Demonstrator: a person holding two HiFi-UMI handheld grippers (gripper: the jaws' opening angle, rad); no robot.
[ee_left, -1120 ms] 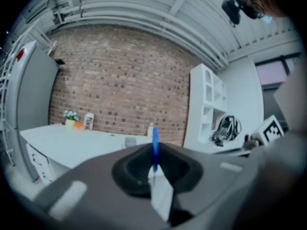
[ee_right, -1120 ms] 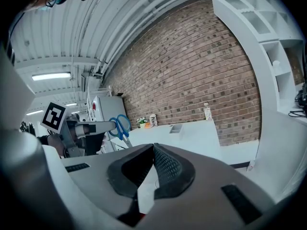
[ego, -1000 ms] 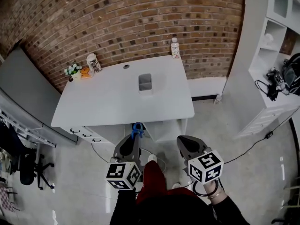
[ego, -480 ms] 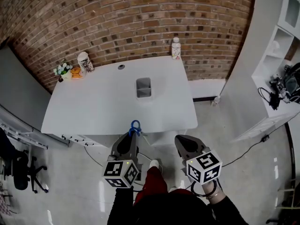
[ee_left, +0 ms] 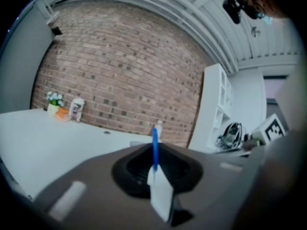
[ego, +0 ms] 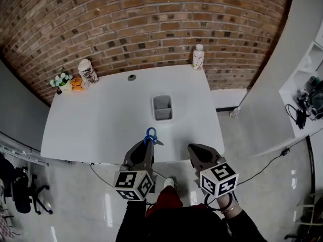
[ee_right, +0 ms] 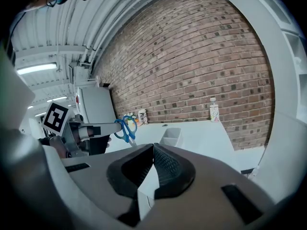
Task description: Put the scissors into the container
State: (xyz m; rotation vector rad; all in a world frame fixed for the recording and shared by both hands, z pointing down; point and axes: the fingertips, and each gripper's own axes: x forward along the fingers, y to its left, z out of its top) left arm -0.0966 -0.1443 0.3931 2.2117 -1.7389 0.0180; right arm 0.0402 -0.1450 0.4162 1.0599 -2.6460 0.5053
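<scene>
Closing on the table: against the earlier frames the person is now standing nearer. The scissors [ego: 150, 135], which were hanging over the floor short of the near edge, are now hanging over the near part of the white table [ego: 91, 130].

- Left gripper [ego: 147, 144]: jaws are clamping the scissors. The blue handle loops are showing just past the tips. In the right gripper view the blades are slanting down from the loops.
- Right gripper [ego: 194, 148]: jaws are resting together, holding nothing. It is hovering just right of the left gripper, at the near edge.
- Container [ego: 162, 108]: grey and open-topped, with two compartments. It is standing mid-table, beyond the scissors and slightly right of them, well apart.
- Step in hand, as judged: carrying. Pickup is looking done and placing is not yet begun.
- Next move, as judged: reaching farther over the table until the scissors are hanging above an open compartment, then lowering and letting go.
- Background: bottle [ego: 198, 57], cup [ego: 87, 71] and flowers [ego: 61, 79] are standing along the far edge.
</scene>
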